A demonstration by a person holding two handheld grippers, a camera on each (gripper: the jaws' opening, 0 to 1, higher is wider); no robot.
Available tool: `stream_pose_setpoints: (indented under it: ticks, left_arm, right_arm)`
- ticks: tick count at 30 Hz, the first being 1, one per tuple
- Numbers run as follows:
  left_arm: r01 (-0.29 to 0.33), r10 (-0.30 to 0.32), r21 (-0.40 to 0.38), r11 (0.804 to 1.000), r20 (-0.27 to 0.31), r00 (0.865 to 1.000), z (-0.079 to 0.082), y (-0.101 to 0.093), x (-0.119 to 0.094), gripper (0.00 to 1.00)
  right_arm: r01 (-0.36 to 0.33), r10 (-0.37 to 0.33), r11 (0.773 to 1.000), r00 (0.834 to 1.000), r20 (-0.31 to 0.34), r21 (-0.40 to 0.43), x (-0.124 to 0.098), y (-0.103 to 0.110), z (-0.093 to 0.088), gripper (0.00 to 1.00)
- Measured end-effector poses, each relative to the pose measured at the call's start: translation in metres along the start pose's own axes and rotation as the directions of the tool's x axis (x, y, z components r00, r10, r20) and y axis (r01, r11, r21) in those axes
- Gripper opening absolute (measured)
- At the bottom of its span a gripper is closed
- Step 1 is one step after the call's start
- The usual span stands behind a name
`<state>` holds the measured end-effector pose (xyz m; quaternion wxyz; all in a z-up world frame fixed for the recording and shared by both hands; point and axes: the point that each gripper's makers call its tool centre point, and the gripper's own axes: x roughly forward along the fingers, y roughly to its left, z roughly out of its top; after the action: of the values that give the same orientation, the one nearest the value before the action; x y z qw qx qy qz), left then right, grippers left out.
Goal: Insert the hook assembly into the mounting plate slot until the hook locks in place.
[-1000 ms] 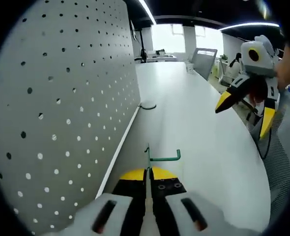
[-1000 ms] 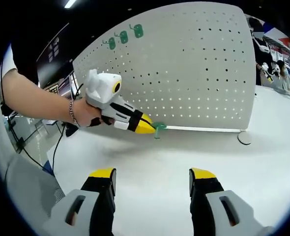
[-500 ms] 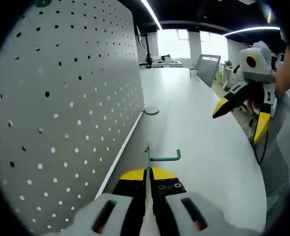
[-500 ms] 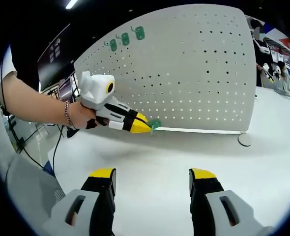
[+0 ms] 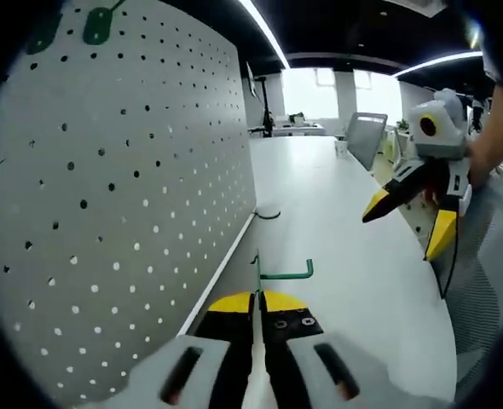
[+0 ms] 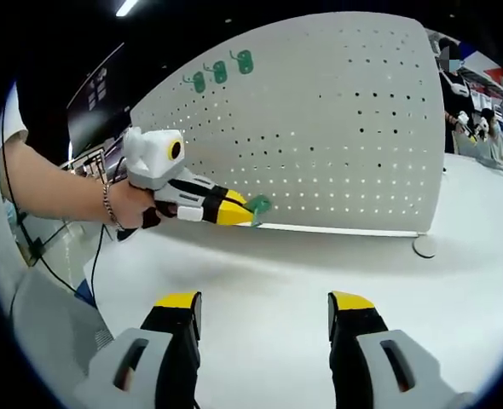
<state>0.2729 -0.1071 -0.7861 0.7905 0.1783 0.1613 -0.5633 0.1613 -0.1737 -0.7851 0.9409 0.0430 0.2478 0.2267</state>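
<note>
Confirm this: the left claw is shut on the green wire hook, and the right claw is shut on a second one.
Only the last part is wrong. In the right gripper view, the right claw stands open and empty. The left claw is shut on the green wire hook.

The tall flat pegboard is light grey with rows of little dots. Three small green hooks sit high on it. The thin bent wire hook is green. Both grippers are white and black with yellow tips. The smooth table top is white.
</note>
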Motion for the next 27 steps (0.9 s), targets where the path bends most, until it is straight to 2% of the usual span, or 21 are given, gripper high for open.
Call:
stream_pose_setpoints:
  ticks: [16, 27]
  left_arm:
    - [-0.043, 0.045, -0.033, 0.999, 0.084, 0.995, 0.022, 0.002, -0.024, 0.02]
    - [-0.074, 0.082, -0.058, 0.996, 0.157, 0.984, 0.043, -0.001, -0.04, 0.02]
  right_arm:
    - [-0.007, 0.007, 1.0, 1.0, 0.024, 0.0, -0.002, 0.004, 0.007, 0.57]
    - [-0.012, 0.012, 1.0, 0.999, 0.037, -0.001, -0.003, 0.007, 0.014, 0.57]
